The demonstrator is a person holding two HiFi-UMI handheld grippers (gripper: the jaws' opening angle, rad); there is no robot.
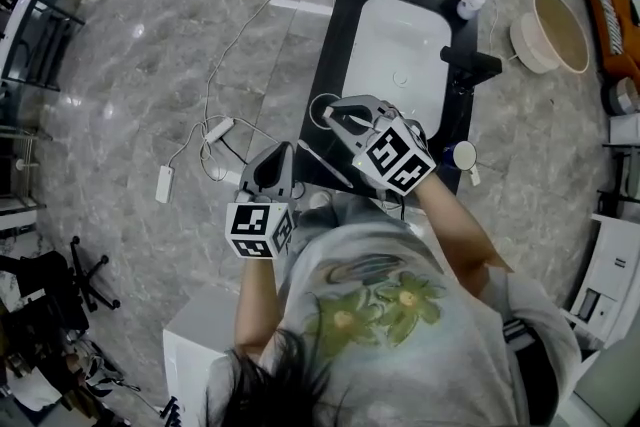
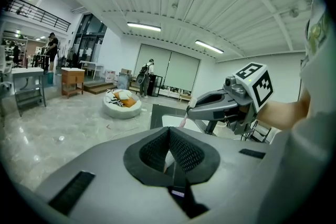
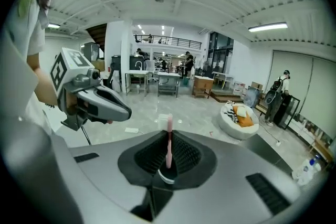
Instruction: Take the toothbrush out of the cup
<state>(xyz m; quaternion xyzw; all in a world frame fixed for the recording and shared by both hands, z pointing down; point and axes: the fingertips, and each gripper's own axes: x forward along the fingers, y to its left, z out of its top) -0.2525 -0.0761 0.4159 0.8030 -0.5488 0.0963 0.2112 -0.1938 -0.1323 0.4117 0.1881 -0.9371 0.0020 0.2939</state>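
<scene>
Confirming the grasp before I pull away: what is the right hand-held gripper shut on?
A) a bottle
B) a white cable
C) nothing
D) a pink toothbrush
D: in the right gripper view, the right hand-held gripper has its jaws clamped on a pink toothbrush that stands upright between them.

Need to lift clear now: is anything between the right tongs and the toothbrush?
Nothing visible. The tongs of the right gripper are shut on the pink toothbrush, whose head pokes up past them. The left gripper sits off to one side, apart from both.
</scene>
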